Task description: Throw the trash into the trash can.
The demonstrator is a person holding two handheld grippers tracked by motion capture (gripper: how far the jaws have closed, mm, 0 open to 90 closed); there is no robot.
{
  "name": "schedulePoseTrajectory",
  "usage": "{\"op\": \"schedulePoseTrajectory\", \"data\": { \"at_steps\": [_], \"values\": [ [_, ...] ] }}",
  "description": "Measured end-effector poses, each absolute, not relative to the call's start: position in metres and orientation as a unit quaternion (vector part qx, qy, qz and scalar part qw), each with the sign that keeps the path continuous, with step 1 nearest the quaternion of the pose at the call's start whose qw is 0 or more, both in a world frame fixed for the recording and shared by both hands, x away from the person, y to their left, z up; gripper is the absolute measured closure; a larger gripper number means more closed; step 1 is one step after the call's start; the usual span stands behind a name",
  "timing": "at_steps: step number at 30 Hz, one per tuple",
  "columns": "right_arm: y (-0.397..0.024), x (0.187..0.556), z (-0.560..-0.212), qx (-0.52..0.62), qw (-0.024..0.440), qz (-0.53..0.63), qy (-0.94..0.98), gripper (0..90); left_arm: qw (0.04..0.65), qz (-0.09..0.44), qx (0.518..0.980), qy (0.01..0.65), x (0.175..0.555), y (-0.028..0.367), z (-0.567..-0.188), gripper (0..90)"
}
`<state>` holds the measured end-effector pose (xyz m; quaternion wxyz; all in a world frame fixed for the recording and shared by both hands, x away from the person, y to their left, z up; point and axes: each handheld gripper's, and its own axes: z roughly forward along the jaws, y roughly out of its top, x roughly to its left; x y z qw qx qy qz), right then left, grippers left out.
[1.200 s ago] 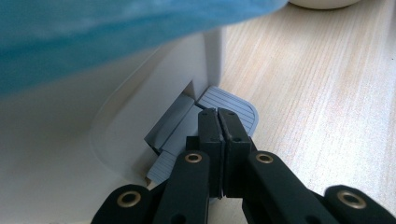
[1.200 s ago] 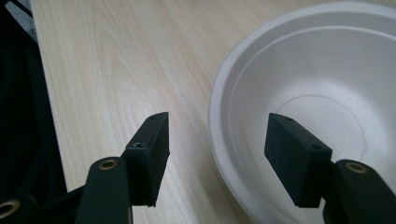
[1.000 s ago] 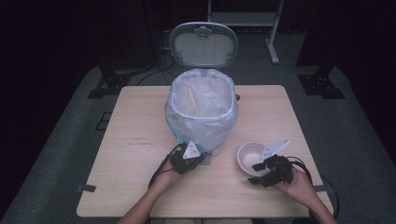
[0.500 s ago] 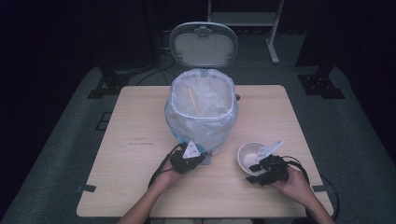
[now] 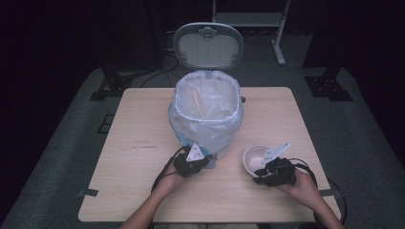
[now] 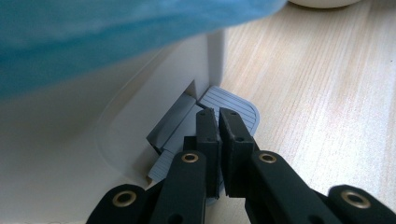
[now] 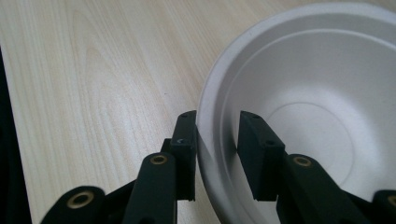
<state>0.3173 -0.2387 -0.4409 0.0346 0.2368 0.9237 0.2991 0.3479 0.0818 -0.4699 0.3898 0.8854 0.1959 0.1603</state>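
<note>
My right hand-held gripper has just been closing astride the near rim of the white paper bowl, at five o'clock from the bag-lined bin; pads not yet pinching. My left hand-held gripper, jaws together, presses the bin's grey pedal

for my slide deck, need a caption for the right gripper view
Right gripper straddling the white bowl's rim, jaws just closing, on the wooden table.

A dark lab or studio: lone wooden table, black stand feet, floor cables.
</note>
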Motion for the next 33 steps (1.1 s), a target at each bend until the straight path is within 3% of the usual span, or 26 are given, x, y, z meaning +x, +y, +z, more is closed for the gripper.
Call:
{"op": "schedulePoseTrajectory", "data": {
  "at_steps": [16,33],
  "values": [
    [-0.249,0.322,-0.415,0.235,0.023,0.327,0.915,77.7,0.386,0.165,0.888,0.19,0.348,0.083,-0.469,87.7],
    [-0.26,0.328,-0.401,0.24,0.002,0.349,0.906,80.8,0.387,0.167,0.887,0.19,0.348,0.083,-0.47,87.6]
  ]
}}
